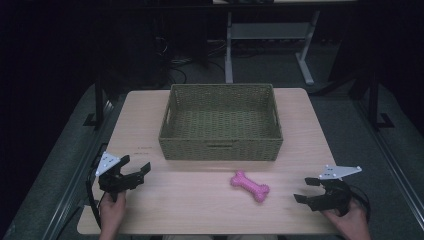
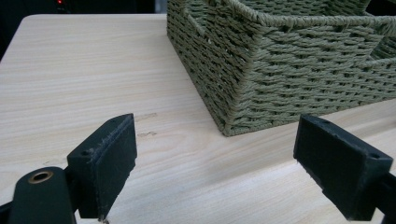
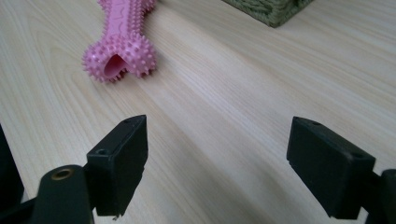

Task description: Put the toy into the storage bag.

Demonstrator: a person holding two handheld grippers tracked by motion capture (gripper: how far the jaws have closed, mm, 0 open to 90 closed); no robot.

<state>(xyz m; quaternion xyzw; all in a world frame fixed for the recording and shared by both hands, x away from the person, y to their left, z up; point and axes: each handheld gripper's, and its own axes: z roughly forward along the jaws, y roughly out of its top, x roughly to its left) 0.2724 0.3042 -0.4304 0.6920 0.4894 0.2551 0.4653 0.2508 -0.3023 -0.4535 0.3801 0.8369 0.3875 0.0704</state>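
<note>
- The pink bone toy [image 1: 249, 185] lies flat on the table [image 1: 150, 200], just in front of the woven basket [image 1: 220, 148] but not touching it.
- Nothing is inside the basket.
- The right gripper [image 1: 307, 190] sits near the toy, off to its side. Its jaws are wide apart and hold nothing.
- The left gripper [image 1: 136, 167] is well away, by the basket's near corner. Its jaws are wide apart too, with nothing between them.
- I think the job is only starting: nothing is picked up yet.
- Next, the right gripper should slide over to the toy, put one jaw on each side of its thin middle, and squeeze.
</note>
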